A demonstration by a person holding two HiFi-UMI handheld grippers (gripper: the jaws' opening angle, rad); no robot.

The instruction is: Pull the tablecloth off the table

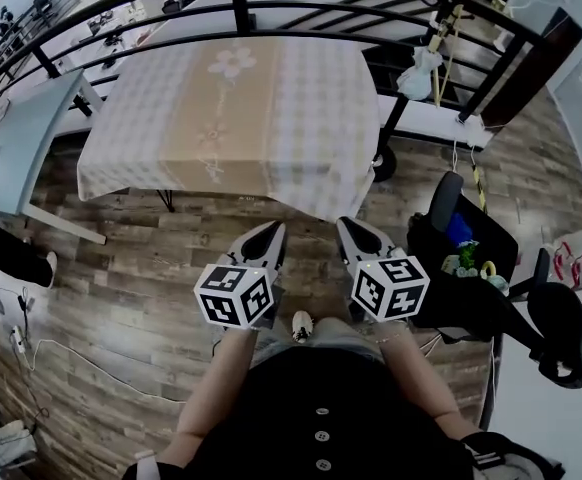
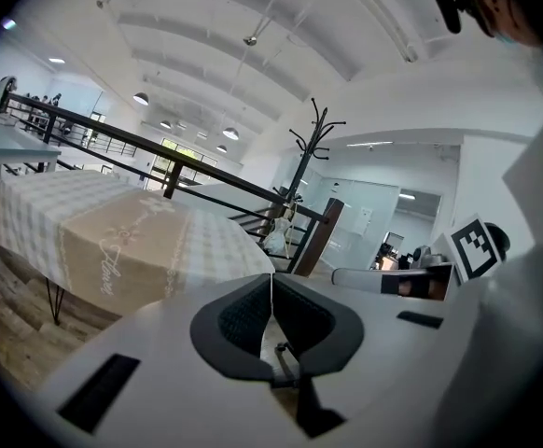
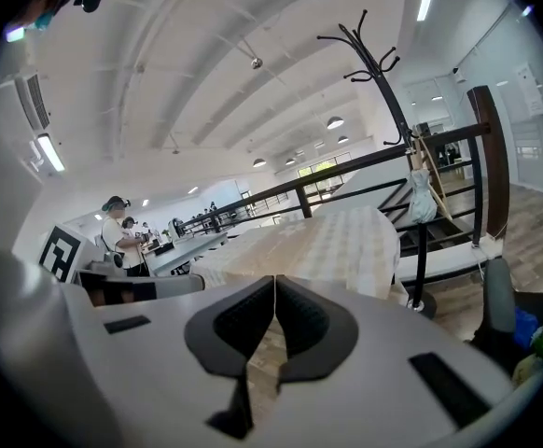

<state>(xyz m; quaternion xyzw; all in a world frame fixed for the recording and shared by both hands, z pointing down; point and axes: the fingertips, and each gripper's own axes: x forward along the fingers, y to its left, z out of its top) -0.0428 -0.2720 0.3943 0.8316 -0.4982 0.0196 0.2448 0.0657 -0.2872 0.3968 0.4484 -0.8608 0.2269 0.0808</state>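
The tablecloth (image 1: 241, 118) is checked white and grey, with a beige middle band and a flower print. It lies spread over the table and hangs down the near edge. My left gripper (image 1: 274, 231) and right gripper (image 1: 346, 227) are side by side over the wooden floor, a short way in front of that near edge and apart from the cloth. Both point at the table. In the left gripper view the jaws (image 2: 271, 283) meet with nothing between them, and the tablecloth (image 2: 132, 241) lies ahead to the left. The right gripper (image 3: 275, 283) is likewise shut and empty, with the tablecloth (image 3: 327, 241) straight ahead.
A black railing (image 1: 241, 8) curves behind the table. A grey table (image 1: 21, 138) stands at the left, and a black chair (image 1: 471, 248) with coloured things on it at the right. A coat rack (image 3: 374, 54) rises behind the railing. A cable (image 1: 61, 353) trails on the floor at left.
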